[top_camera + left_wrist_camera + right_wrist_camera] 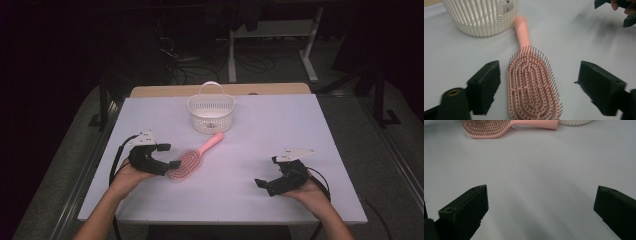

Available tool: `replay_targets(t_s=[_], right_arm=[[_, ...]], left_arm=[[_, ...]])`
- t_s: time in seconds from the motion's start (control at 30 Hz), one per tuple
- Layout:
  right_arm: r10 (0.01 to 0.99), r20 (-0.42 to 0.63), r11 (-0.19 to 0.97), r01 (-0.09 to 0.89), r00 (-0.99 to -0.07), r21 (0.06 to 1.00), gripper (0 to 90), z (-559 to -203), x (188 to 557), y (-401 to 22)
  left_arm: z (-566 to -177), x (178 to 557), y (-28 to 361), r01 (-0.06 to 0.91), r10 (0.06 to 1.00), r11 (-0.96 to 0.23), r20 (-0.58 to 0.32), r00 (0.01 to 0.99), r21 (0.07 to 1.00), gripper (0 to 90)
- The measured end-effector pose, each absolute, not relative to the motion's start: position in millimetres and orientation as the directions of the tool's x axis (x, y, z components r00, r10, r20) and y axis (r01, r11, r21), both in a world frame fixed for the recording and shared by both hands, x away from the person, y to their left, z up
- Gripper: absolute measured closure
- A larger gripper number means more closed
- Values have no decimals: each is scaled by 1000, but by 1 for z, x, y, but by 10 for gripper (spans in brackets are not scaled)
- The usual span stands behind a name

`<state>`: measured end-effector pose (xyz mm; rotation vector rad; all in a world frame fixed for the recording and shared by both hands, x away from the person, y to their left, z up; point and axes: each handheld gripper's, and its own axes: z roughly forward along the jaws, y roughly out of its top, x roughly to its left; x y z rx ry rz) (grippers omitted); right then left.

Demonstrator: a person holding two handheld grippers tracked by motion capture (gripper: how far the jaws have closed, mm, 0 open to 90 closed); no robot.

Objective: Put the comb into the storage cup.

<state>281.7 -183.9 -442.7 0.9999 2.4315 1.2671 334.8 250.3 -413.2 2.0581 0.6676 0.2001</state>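
The pink plastic paddle hairbrush with dark bristles lies flat on the pale lilac tabletop, bristles up, a little left of the middle, its oval head toward seven o'clock and its smooth handle running off toward one o'clock. The tip of that handle ends just beside the white slatted plastic basket with a looped carry handle, which stands at twelve o'clock near the far edge of the table; whether the two touch I cannot tell. The left gripper, black with a grey three-cornered plate on top, sits at nine o'clock of the brush, held by the person's left hand. In the left gripper view its jaws straddle the brush head, one on either side, with a clear gap between each pad and the pink rim, so they are spread apart and grip nothing. The right gripper rests low at four o'clock, well apart from the brush, in the person's right hand; the right gripper view has its jaws standing wide with bare tabletop between them, and the brush and basket bottom lie far off at the top of that view.
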Motion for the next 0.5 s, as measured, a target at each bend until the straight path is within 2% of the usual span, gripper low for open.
replay_targets(t_s=[0.07,0.13,0.27,0.5], right_arm=[[659,113,393,469,-743,791,0,-442,281,-184],[659,112,393,468,-744,791,0,-442,281,-184],[659,113,394,469,-744,791,0,-442,281,-184],[657,111,398,467,-746,790,0,-443,281,-184]], left_arm=[[-411,337,248,381,539,-412,-116,835,827,284],[-411,338,247,382,539,-413,-116,834,827,311],[-410,341,244,380,544,-409,-113,831,829,433],[-409,348,239,396,544,-399,-134,828,827,538]])
